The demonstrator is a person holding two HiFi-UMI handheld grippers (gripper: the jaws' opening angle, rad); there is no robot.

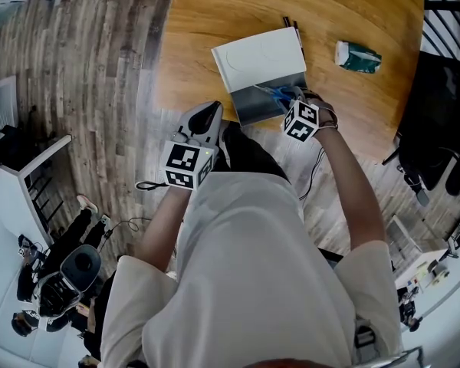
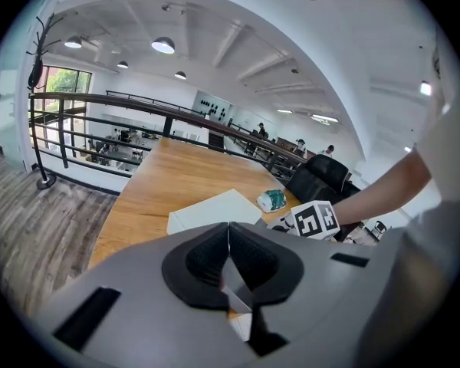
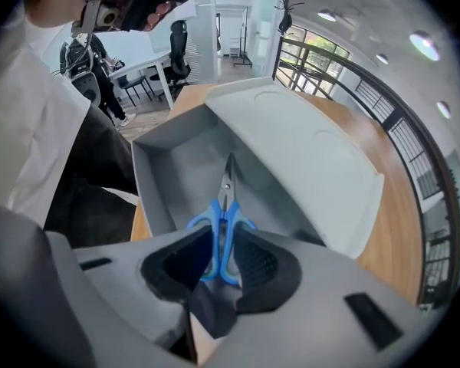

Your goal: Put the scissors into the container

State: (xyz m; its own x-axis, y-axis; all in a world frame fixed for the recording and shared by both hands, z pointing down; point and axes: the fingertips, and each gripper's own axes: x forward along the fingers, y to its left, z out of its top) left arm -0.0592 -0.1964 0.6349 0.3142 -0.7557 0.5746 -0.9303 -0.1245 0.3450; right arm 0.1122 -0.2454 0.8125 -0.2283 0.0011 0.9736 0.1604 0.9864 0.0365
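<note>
While right tongs (image 3: 220, 253) clasp them, blue scissors (image 3: 225, 205) point into the container (image 3: 159, 176).

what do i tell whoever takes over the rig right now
Left gripper: shut, empty, held by the table's near edge.
Right gripper: shut on the blue-handled scissors, blades pointing into the open grey container.
The container sits at the near edge of the wooden table, white lid tipped back.
Done: scissors grasped and brought to the container.
Left: lower them in, open the jaws, withdraw.
</note>
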